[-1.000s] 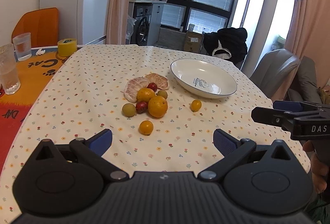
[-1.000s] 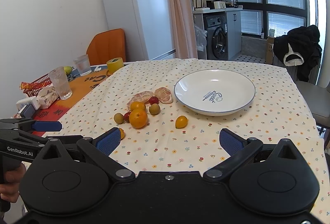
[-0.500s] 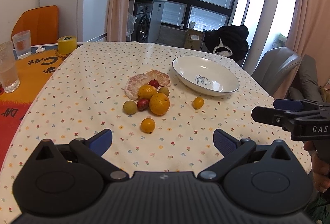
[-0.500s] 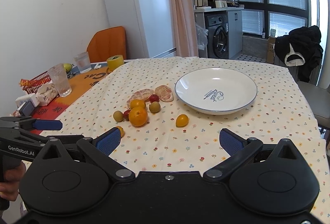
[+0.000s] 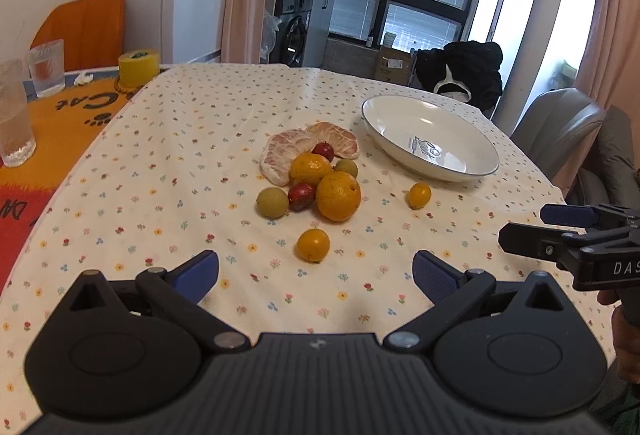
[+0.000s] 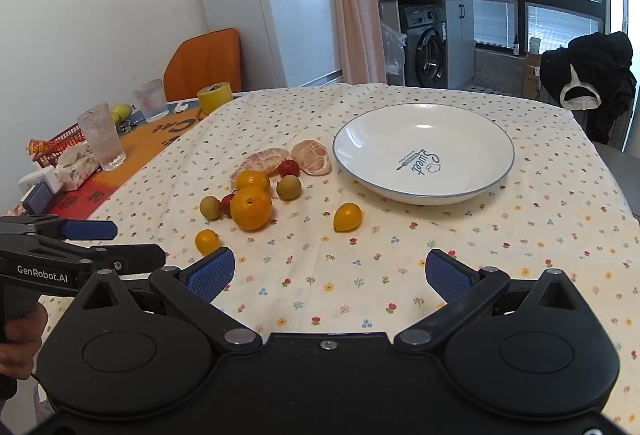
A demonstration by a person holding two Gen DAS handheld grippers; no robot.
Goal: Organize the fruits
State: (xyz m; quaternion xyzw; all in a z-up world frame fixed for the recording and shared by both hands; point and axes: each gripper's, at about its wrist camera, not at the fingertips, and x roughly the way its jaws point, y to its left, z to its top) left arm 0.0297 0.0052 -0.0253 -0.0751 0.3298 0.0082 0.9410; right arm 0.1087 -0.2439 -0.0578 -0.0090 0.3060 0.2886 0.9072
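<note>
Both grippers have eased forward toward the fruit since a second ago, so the pile and plate sit larger and nearer in each view; the fruit itself has not shifted.

From the left wrist view, the left gripper [image 5: 316,271] hangs above the flowered tablecloth [image 5: 168,163] with its blue-padded fingers [image 5: 198,275] spread wide and holding nothing. Just ahead, between the fingers, lies a small orange fruit [image 5: 313,244]. Beyond it sits the cluster: a large orange [image 5: 338,195] touching a second orange [image 5: 310,168], a red fruit [image 5: 301,195] and a green fruit [image 5: 272,202] to their left, another red fruit [image 5: 323,151] and green fruit [image 5: 346,167] behind, and two peeled pomelo segments [image 5: 286,154] at the back. A lone yellow-orange fruit [image 5: 419,195] lies apart, near the white plate [image 5: 472,171], which is empty. The right gripper [image 5: 524,227] shows at the right edge, seen side on, so its spread is unclear here.

From the right wrist view, the right gripper [image 6: 327,275] also stands wide apart and empty above the cloth [image 6: 520,235]. The plate [image 6: 348,151] lies ahead and slightly right, the cluster with its large orange [image 6: 251,209] ahead left, the lone fruit [image 6: 347,217] between them. The left gripper [image 6: 120,243] reaches in from the left, near the small orange fruit [image 6: 207,241]. Two glasses [image 6: 102,143] stand on the orange mat beyond.
</note>
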